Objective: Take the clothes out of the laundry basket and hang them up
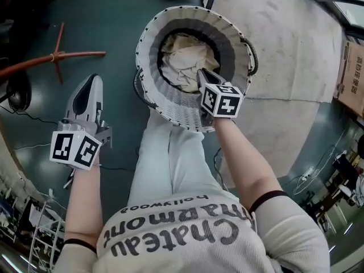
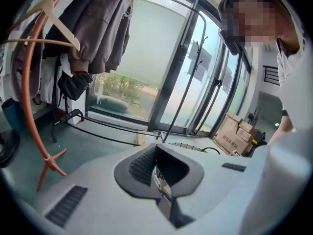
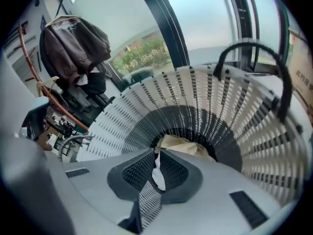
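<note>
Cream clothes [image 1: 182,61] lie bunched at the bottom of the white slatted laundry basket [image 1: 170,108], which stands on the green floor [image 1: 114,38] by the person's legs. The right hand-held gripper [image 1: 201,73] reaches into the basket with its 2 jaws together at the clothes; contact is unclear. The left hand-held gripper [image 1: 91,87] hangs over the floor left of the basket, jaws together and empty, facing a dark jacket [image 2: 102,28] on an orange rack [image 2: 29,106].

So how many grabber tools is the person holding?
2. The left gripper is over the green floor, beside the laundry basket. The right gripper reaches into the basket, just above the cream clothes. None look hidden.
</note>
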A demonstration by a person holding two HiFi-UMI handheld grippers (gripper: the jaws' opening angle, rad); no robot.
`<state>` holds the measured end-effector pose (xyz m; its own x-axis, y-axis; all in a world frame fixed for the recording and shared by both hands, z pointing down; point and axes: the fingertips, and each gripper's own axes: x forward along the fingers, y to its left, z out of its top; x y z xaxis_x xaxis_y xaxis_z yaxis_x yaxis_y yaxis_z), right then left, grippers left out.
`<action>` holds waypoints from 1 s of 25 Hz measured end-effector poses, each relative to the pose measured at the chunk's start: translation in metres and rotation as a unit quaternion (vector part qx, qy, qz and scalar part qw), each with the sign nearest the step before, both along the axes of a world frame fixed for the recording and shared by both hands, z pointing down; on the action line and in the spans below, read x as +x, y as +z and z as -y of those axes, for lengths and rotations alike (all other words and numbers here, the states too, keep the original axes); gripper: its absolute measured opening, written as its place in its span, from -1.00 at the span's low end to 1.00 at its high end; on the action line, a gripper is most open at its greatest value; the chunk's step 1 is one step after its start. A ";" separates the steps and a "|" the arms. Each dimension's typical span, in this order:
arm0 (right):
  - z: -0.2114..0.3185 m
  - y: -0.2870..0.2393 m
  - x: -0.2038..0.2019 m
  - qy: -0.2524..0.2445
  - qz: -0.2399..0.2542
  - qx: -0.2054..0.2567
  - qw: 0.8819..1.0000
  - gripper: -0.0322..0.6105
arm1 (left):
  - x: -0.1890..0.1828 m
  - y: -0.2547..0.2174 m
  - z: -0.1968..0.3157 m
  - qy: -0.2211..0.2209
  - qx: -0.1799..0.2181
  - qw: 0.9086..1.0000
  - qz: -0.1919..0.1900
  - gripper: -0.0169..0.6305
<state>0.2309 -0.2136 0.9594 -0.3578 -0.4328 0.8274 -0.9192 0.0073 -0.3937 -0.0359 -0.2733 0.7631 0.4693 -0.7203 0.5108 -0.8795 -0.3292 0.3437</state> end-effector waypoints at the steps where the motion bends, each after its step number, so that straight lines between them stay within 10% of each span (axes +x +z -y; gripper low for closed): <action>1: 0.001 0.016 0.000 0.006 -0.001 -0.009 1.000 -0.77 | -0.002 0.005 0.009 -0.002 0.006 1.000 -0.008 -0.92; 4: 0.002 0.059 0.002 0.019 0.001 -0.032 0.999 -0.37 | 0.002 0.015 0.029 0.008 0.033 0.999 -0.028 -0.92; 19: -0.015 0.229 0.048 0.093 -0.041 -0.149 0.984 -0.10 | -0.026 0.080 0.054 0.006 0.076 0.997 -0.015 -0.60; 25: -0.013 0.222 0.026 0.007 -0.055 -0.147 0.988 -0.75 | -0.023 0.079 0.053 -0.004 0.072 0.997 -0.018 -0.60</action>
<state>0.2571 -0.2005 1.1810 -0.2541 -0.1730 0.9516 -0.9558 -0.1053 -0.2744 -0.0588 -0.3266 0.8417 0.4797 -0.7883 0.3853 -0.8702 -0.3709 0.3244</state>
